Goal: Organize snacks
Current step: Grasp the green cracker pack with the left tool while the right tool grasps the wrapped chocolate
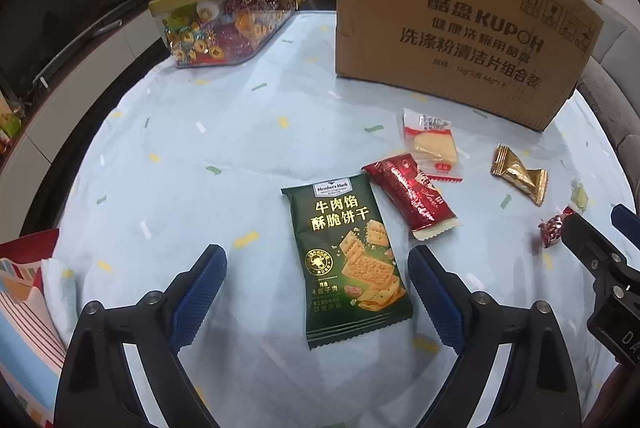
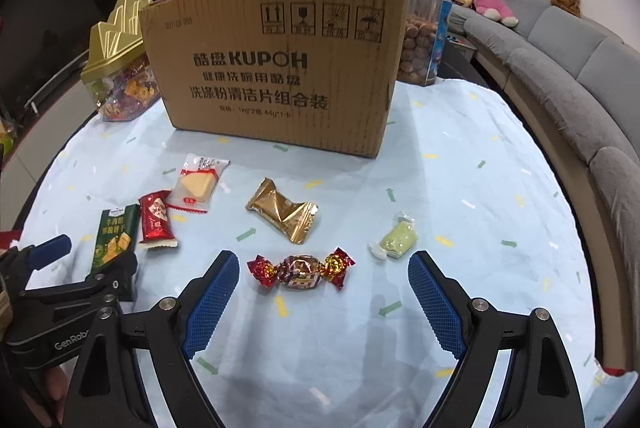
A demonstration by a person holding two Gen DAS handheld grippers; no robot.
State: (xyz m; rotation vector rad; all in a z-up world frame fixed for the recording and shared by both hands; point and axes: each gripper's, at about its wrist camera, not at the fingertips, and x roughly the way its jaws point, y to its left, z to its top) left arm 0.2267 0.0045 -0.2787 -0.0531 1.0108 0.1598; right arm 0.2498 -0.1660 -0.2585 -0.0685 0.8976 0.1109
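Now | both tools spread: left tool [image 1: 316, 292], right tool [image 2: 324, 292] | box [image 2: 276, 68] "KUPOH" | green pack [image 1: 348, 260] "Member's Mark"

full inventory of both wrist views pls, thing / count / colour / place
cracker packet: 1, dark green, flat on cloth, between the left jaws
red wrapped snack: 1, red, right of the cracker packet
clear packet: 1, clear with yellow wedge, overlapping the red snack's far end
gold packet: 1, gold, mid cloth
twist candy: 1, red and gold, between the right jaws
green candy: 1, pale green, right of the twist candy
cardboard box: 1, brown, far side
candy tub: 1, clear with gold lid, left of the box
tablecloth: 1, pale blue
left gripper: open, empty
right gripper: open, empty
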